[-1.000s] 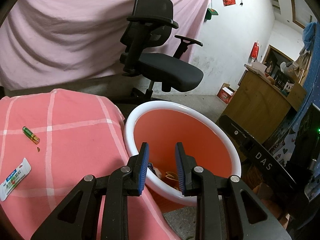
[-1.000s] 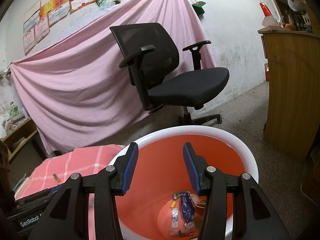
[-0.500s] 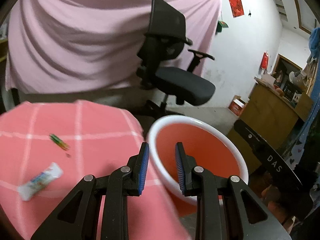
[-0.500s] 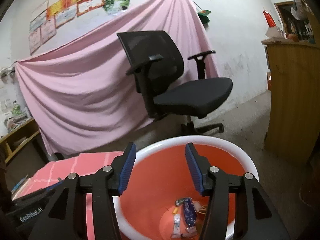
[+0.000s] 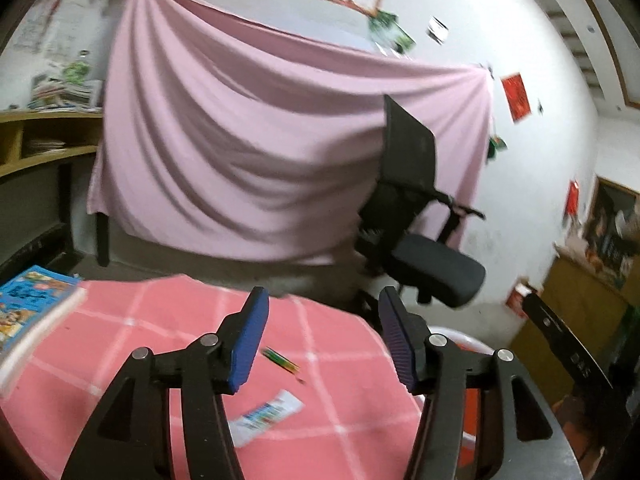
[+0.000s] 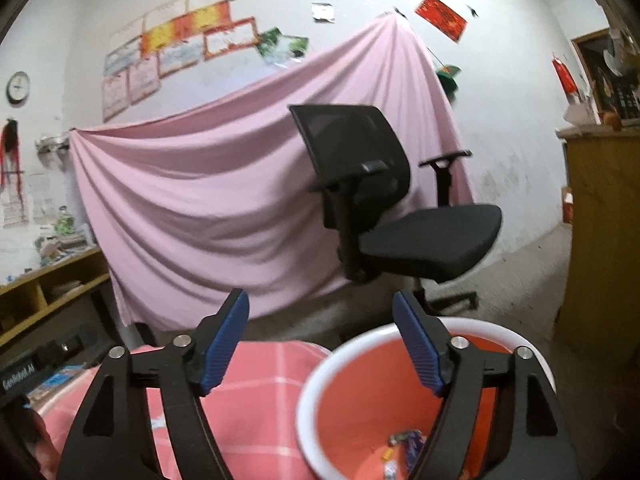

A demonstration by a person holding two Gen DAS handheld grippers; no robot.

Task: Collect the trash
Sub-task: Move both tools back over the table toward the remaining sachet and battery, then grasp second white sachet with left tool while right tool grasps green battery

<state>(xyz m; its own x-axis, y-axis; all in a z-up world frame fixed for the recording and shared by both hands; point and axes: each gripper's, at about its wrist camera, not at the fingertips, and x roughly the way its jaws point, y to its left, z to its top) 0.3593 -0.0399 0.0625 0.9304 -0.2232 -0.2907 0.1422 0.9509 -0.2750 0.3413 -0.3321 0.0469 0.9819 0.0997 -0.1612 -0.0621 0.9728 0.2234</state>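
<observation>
A: Left tongs [image 5: 322, 336] are hanging over the desk [image 5: 352, 420] with the pink checked cloth, and the blue-padded jaws are spreading apart right now, nothing between them.

B: What trash is lying there?

A: A small green cylindrical battery [image 5: 280, 359] is sitting on the cloth just beyond the tips, and a flattened white plastic tube with colourful print [image 5: 266, 416] is lying nearer the camera, a little apart from the battery. Both are untouched.

B: And off to the left?

A: A thick blue-covered book [image 5: 28, 312] is resting on the desk's far left edge.

B: How are the right tongs [image 6: 320, 340] looking?

A: Jaws are opening wide too, empty, hovering over the near rim of the round orange plastic bin with the white rim [image 6: 320, 368]. The bin is standing right beside the desk.

B: Anything in it?

A: A few small bits of trash [image 6: 404, 446] are lying on the bottom; it's too blurred to name them.

B: Behind?

A: A black mesh-backed office chair [image 6: 384, 200] is standing in front of a draped pink sheet [image 6: 192, 200] on the wall.
</observation>
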